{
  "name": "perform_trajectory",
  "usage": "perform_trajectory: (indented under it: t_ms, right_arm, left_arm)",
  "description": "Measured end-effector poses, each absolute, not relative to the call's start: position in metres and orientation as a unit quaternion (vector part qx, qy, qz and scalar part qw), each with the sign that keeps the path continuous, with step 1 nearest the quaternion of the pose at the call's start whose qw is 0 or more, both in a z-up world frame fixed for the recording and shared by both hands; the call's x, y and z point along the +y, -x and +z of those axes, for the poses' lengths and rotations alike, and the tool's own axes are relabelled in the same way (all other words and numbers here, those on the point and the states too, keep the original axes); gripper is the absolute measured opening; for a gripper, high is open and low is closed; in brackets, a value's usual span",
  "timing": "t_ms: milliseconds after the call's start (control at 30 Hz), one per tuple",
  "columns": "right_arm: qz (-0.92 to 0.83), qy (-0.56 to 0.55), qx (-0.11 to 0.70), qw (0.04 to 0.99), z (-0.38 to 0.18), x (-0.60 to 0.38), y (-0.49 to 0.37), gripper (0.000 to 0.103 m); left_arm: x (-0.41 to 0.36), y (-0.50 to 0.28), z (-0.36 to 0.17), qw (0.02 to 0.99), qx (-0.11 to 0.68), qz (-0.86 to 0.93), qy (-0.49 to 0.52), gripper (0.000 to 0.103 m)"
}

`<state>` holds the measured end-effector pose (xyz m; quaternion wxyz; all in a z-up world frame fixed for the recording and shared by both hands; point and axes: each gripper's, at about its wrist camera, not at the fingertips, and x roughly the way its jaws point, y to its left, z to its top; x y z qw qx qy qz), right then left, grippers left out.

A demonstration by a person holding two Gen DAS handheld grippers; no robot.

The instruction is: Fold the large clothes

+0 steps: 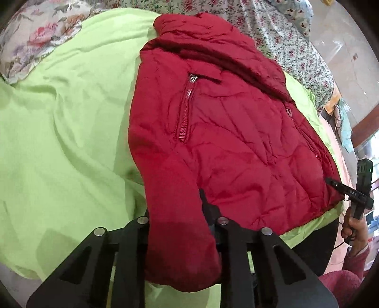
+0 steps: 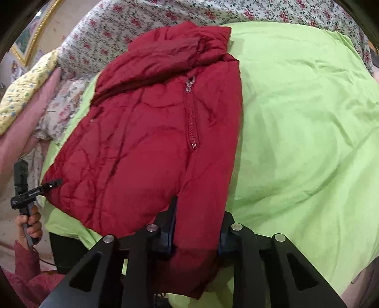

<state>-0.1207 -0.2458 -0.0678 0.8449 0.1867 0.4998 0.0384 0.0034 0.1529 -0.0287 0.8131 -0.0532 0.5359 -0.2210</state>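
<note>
**Both claws clamped on the red puffer jacket's near hem**

Lying flat on a lime green sheet (image 1: 59,123), the red jacket (image 1: 213,132) is spread out with its collar end pointing away and its hem toward the person. Going left to right:

The left gripper (image 1: 180,227) has its jaws narrowed down onto a bunched corner of the jacket's near edge, with a fat fold of red fabric squeezed between the fingers and hanging down past them. No gap on either side of the fold that I can see, so it's a proper pinch on the cloth.

In the middle, the jacket body sits a bit wrinkled, quilted stitching showing, with a pocket zipper (image 1: 186,113) running diagonally across the front.

Over on the right, the right gripper (image 2: 196,227) is doing the same thing at the other hem corner: jaws drawn in tight around a thick roll of red fabric, which droops below the fingers.

Each wrist view catches the other gripper at its outer edge, held in a hand (image 1: 354,231) with a dark red sleeve. Behind the green sheet there's floral bedding (image 2: 132,21).
</note>
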Motion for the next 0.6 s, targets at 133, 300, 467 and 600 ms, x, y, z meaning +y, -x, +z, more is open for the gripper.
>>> perform_trajectory:
  t_ms: [133,300,467,600]
  right_arm:
    - [0.077,-0.211,0.474,0.851,-0.056,-0.25,0.13,0.023]
    - [0.116,-0.234,0.441,0.858,-0.04,-0.256,0.138,0.021]
    - [0.141,-0.253,0.391,0.873,-0.017,-0.267,0.137,0.021]
    - [0.142,-0.269,0.346,0.888,0.001,-0.277,0.13,0.02]
  left_arm:
    - [0.156,0.002,-0.013,0.819,0.521,-0.234,0.057,0.016]
    - [0.162,0.006,0.016,0.831,0.49,-0.252,0.073,0.015]
    - [0.17,-0.008,0.043,0.847,0.453,-0.259,0.107,0.015]
    - [0.173,-0.024,0.058,0.858,0.426,-0.256,0.13,0.015]
